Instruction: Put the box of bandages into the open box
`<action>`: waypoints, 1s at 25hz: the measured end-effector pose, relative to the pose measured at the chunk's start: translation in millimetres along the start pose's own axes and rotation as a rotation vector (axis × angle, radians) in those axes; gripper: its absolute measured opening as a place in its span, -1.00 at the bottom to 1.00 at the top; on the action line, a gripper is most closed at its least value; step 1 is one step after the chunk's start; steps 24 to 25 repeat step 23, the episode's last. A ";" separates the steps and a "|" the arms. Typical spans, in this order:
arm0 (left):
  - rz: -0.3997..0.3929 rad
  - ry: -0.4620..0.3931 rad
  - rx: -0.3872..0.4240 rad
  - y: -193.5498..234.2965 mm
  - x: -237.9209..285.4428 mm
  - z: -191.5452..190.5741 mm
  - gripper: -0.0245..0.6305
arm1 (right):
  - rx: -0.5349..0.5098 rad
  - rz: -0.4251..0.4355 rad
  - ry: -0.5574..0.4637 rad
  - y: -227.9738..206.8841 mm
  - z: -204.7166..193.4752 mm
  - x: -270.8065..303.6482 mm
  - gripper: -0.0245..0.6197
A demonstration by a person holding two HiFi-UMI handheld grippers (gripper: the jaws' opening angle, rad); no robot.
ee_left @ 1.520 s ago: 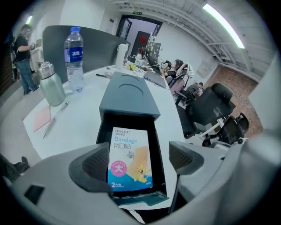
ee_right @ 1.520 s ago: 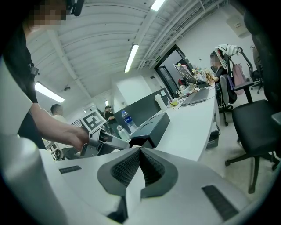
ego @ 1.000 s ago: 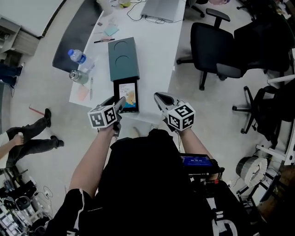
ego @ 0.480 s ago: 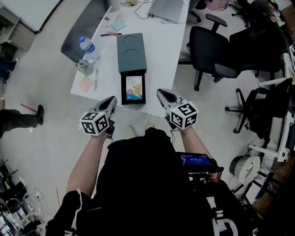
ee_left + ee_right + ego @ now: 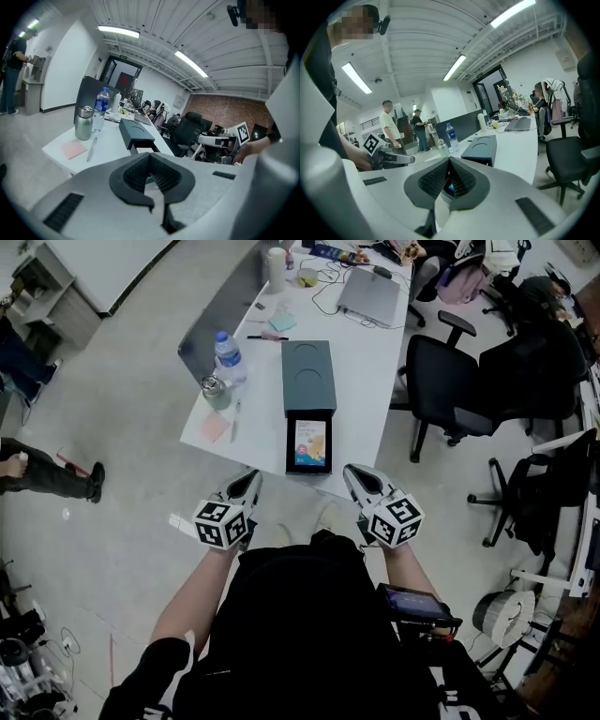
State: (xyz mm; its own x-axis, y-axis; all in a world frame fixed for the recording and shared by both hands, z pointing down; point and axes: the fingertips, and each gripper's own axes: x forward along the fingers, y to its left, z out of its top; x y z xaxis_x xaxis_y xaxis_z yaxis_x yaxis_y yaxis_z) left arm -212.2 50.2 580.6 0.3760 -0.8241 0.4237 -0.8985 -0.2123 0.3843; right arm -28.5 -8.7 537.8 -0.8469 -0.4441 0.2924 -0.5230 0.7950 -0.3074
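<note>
Seen from the head, the left tongs point(image 5: 250, 482) and the right tongs point(image 5: 353, 472) hang at the near end of the white table point(image 5: 370, 362). Both are pressed together and empty, and the left jaws have just been closing. Just beyond their tips and between them stands the open box point(image 5: 308, 376), dark teal, with its tray pulled out toward the person. The box of bandages point(image 5: 310, 441) lies flat in that tray, clear of both tongs. Its face is pale, with a small picture and a blue band at the near end. A water bottle point(image 5: 226, 351) and a steel flask point(image 5: 215, 390) stand left of the open box.

In the left gripper view, the left tongs point(image 5: 150, 157) meet at the tips with nothing between them. The open box point(image 5: 135, 131) sits ahead, its tray end mostly hidden behind the jaws. The water bottle point(image 5: 100, 108) and steel flask point(image 5: 84, 123) stand to its left.

In the right gripper view, the right tongs point(image 5: 449, 161) are likewise closed on nothing. The open box point(image 5: 480, 147) sits just beyond them, and the left tongs point(image 5: 396, 159) are off to the left.
</note>
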 end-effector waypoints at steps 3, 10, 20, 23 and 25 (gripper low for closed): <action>-0.006 -0.013 0.002 2.8 -10.2 -3.9 -0.90 | -0.006 -0.017 0.006 7.5 -10.7 -4.5 -0.85; -0.040 0.001 0.001 0.0 -28.3 -22.3 -0.90 | 0.008 -0.059 0.013 24.4 -31.3 -17.9 -0.85; -0.085 0.021 0.035 5.4 -36.7 -20.0 -0.90 | -0.016 -0.064 -0.023 49.6 -22.6 -4.0 -0.85; -0.081 0.019 0.042 9.8 -37.8 -16.8 -0.90 | -0.022 -0.059 -0.032 53.4 -20.1 0.2 -0.85; -0.081 0.019 0.042 9.8 -37.8 -16.8 -0.90 | -0.022 -0.059 -0.032 53.4 -20.1 0.2 -0.85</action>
